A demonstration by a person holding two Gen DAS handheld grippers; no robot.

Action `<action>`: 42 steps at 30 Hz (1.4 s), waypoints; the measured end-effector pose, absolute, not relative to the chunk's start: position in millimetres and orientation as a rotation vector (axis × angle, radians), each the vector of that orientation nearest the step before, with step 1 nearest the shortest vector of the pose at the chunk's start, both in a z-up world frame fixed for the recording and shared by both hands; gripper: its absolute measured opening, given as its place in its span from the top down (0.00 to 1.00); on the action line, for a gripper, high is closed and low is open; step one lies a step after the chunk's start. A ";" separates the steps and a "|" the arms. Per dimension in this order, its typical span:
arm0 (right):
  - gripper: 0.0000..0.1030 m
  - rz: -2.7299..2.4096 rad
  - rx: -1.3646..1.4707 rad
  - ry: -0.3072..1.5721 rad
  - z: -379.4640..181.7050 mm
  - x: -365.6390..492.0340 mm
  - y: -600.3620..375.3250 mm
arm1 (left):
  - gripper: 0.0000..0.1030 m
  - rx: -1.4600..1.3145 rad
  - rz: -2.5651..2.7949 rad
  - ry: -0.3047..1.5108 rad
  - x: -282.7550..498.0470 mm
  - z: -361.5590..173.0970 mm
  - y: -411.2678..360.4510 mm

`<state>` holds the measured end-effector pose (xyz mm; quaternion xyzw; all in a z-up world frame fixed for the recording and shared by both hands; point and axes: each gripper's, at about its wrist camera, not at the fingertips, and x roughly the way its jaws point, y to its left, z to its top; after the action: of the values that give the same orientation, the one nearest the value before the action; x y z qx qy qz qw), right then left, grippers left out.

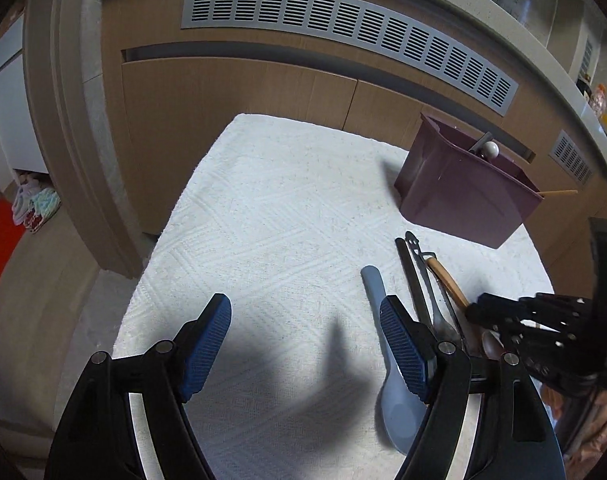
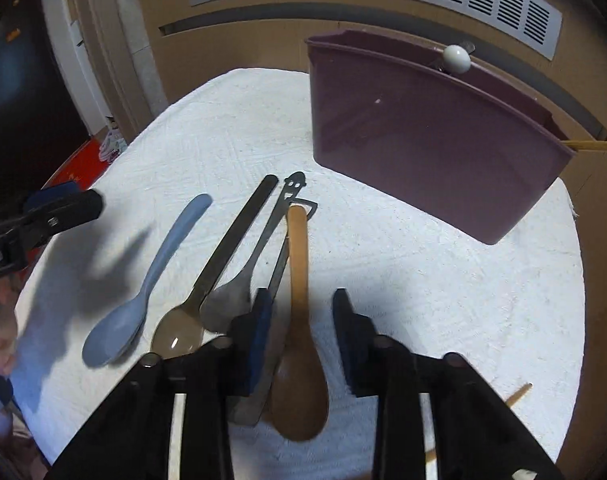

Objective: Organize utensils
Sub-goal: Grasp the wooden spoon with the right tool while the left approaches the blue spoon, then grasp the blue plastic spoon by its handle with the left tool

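Utensils in a row on the white-clothed bench. Wooden spoon nearest, lying between the spread fingers of the right claw, untouched. Blue spoon just beside the left claw, jaws wide apart. Farther back: maroon bin, utensil handles sticking out.

The left gripper hangs over the white textured cloth with its blue-padded jaws spread wide, nothing between them. Just past its right finger, at four o'clock, lies a pale blue spoon, then a row of dark metal utensils and a wooden spoon. At three o'clock the right gripper reaches toward that row. A maroon bin stands at two o'clock.
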<state>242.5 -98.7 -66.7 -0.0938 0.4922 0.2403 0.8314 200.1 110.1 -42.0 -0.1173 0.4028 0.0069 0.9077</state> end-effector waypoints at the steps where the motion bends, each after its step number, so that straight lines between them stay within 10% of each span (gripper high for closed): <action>1: 0.86 0.505 -0.191 1.055 -68.6 245.7 -100.7 | 0.25 -0.243 0.009 0.834 199.7 -41.7 110.2; 16: 0.92 0.445 -0.147 1.037 -62.9 241.0 -126.7 | 0.28 -0.229 -0.086 0.875 206.0 -42.4 87.3; 23: 0.92 0.372 -0.078 0.982 -47.0 227.2 -168.8 | 0.70 -0.168 -0.155 0.957 224.0 -55.3 56.9; 42: 0.92 0.363 -0.014 0.935 -52.5 214.7 -188.3 | 0.87 -0.028 -0.073 1.024 271.3 -73.4 28.9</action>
<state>214.7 -188.3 -52.5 -0.0066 0.4484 0.1740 0.8767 271.3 28.9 -73.4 -0.0135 0.4896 -0.0349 0.8712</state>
